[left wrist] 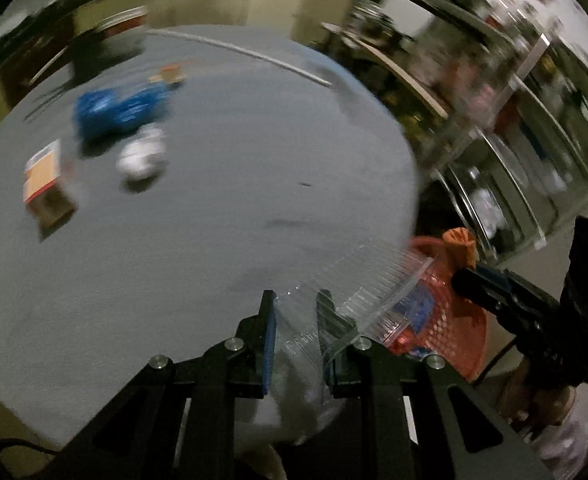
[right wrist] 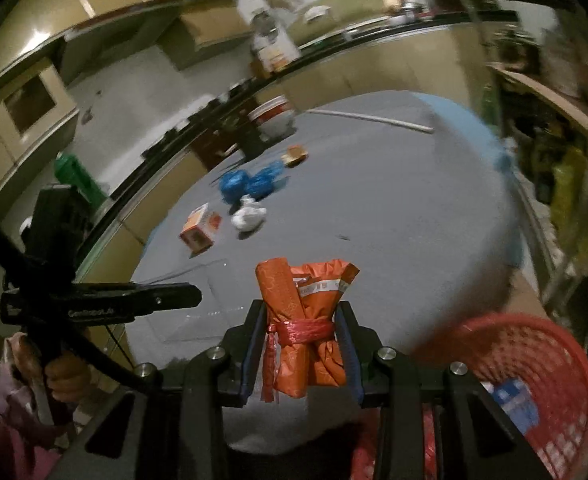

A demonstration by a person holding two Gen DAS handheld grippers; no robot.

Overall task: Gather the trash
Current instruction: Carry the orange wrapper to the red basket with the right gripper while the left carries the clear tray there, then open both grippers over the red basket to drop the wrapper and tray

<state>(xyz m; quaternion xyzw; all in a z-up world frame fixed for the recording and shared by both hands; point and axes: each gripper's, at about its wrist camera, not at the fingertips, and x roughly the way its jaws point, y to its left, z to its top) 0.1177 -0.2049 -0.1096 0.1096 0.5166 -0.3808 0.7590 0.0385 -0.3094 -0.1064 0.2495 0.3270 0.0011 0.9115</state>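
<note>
Left tongs (left wrist: 294, 308): clamped on a clear plastic tray (left wrist: 357, 292), beside the red basket (left wrist: 461, 320).
Right tongs (right wrist: 299, 320): gripping an orange bundle (right wrist: 305, 320) above the grey floor (right wrist: 393, 200).
Floor: blue bags (right wrist: 250, 182), white wad (right wrist: 248, 216), small box (right wrist: 200, 226) lie near its far edge.

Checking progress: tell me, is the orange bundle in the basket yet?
No. The orange bundle is clamped in the right gripper, outside the red basket.

Surface (left wrist: 234, 184): plain grey, pale blue at its 2 o'clock edge. Basket (right wrist: 533, 360): red-orange, open lattice pattern. Rolled wrapper bundle (right wrist: 305, 320): orange, white printed strip, red tie band. Clamshell container (left wrist: 357, 292): clear, fine ribbing. Crumpled bag (left wrist: 122, 110) at 10 o'clock: blue. Wad (left wrist: 142, 156) beside it: white. Carton (right wrist: 200, 228): orange and white, brown open end. Fingers (left wrist: 269, 344): black, blue pads.
</note>
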